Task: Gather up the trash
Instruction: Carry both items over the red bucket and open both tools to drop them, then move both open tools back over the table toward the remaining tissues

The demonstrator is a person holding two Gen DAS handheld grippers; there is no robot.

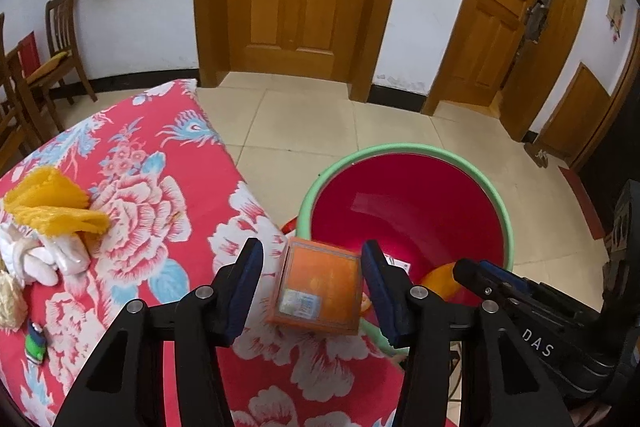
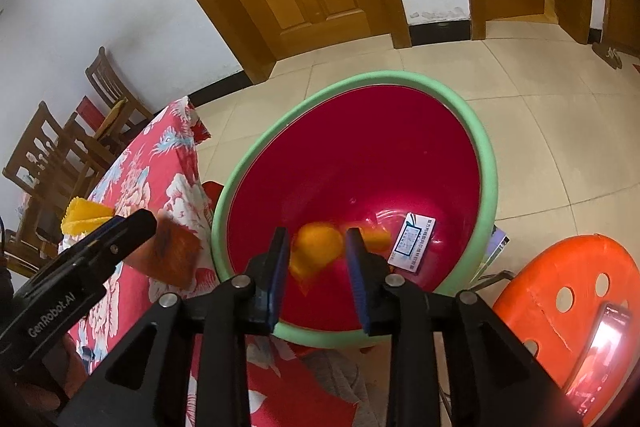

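Observation:
An orange box (image 1: 320, 287) lies tilted between the blue pads of my left gripper (image 1: 312, 245), over the edge of the flowered table (image 1: 140, 187) by the bin. Its right edge meets the right pad; a strip of cloth shows between it and the left pad. The red bin with a green rim (image 2: 360, 81) stands on the floor under my right gripper (image 2: 317, 231). That gripper is open, and a blurred orange scrap (image 2: 316, 247) shows between its fingers without touching them. A white and blue packet (image 2: 412, 241) lies in the bin.
Yellow foam netting (image 1: 52, 207), crumpled white tissue (image 1: 40, 259) and a small green lighter (image 1: 36, 341) lie on the table at left. An orange stool (image 2: 560, 267) bearing a phone (image 2: 608, 339) stands right of the bin. Wooden chairs (image 2: 52, 155) line the left wall.

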